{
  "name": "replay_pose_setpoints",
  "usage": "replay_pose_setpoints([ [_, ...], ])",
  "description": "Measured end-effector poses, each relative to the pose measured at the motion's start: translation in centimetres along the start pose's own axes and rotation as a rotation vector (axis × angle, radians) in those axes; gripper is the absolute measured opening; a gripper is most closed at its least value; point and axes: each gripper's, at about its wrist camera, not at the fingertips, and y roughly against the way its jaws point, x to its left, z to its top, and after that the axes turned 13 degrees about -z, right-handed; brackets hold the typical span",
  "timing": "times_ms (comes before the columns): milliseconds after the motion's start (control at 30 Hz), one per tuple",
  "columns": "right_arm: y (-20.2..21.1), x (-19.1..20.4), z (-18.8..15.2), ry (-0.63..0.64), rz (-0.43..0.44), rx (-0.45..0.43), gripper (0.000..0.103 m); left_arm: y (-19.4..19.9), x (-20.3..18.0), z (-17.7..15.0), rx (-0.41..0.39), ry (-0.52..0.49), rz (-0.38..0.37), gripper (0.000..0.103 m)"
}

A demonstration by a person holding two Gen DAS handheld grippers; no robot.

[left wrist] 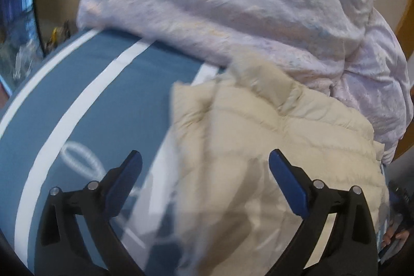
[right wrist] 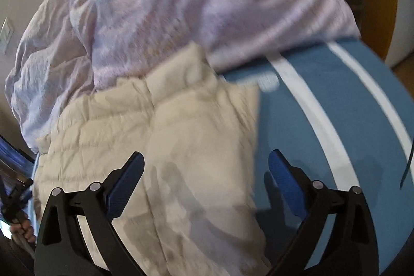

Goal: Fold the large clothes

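Note:
A cream quilted puffer jacket [left wrist: 271,146] lies on a blue bed sheet with white stripes [left wrist: 103,100]. It also shows in the right wrist view [right wrist: 168,141], lying flat on the sheet [right wrist: 323,120]. My left gripper [left wrist: 205,167] is open and empty, hovering over the jacket's left edge. My right gripper [right wrist: 205,167] is open and empty, hovering over the jacket's right edge. Both views are blurred by motion.
A crumpled pale lilac duvet [left wrist: 233,4] is heaped behind the jacket, touching its far edge; it also fills the back of the right wrist view [right wrist: 181,4]. A hand holding the other gripper [right wrist: 15,198] shows at the left edge.

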Motion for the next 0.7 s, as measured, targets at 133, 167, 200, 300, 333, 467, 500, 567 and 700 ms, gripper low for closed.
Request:
replay_pose_setpoints([
  [133, -1.0, -1.5, -1.8, -0.062, 0.077, 0.084, 0.098, 0.2, 3.1, -1.1, 0.046, 0.129, -0.068, 0.092],
  [167, -1.5, -1.4, -2.0, -0.072, 0.090, 0.098, 0.098, 0.2, 3.4, -1.4, 0.052, 0.149, -0.086, 0.091],
  [200, -1.9, -1.7, -2.4, -0.089, 0.114, 0.120, 0.098, 0.1, 3.7, -1.7, 0.058, 0.170, -0.110, 0.089],
  [300, -1.8, -2.1, -3.0, -0.110, 0.170, 0.123, 0.095, 0.1, 3.8, -2.4, 0.066, 0.185, -0.153, 0.085],
  [333, -1.6, -2.2, -3.1, -0.117, 0.190, 0.121, 0.094, 0.0, 3.6, -2.5, 0.071, 0.183, -0.168, 0.083],
  [467, -2.0, -2.2, -3.8, -0.162, 0.314, 0.165, 0.079, -0.5, 2.8, -3.1, 0.080, 0.195, -0.229, 0.077],
  [500, -2.1, -2.1, -4.1, -0.168, 0.331, 0.164, 0.077, -0.7, 2.6, -3.3, 0.084, 0.202, -0.251, 0.073],
  [567, -2.1, -2.2, -4.4, -0.181, 0.359, 0.166, 0.071, -0.9, 2.1, -3.9, 0.088, 0.220, -0.283, 0.068],
  [700, -2.9, -3.4, -5.4, -0.291, 0.460, 0.214, 0.033, -1.3, 1.9, -4.5, 0.088, 0.256, -0.321, 0.037],
])
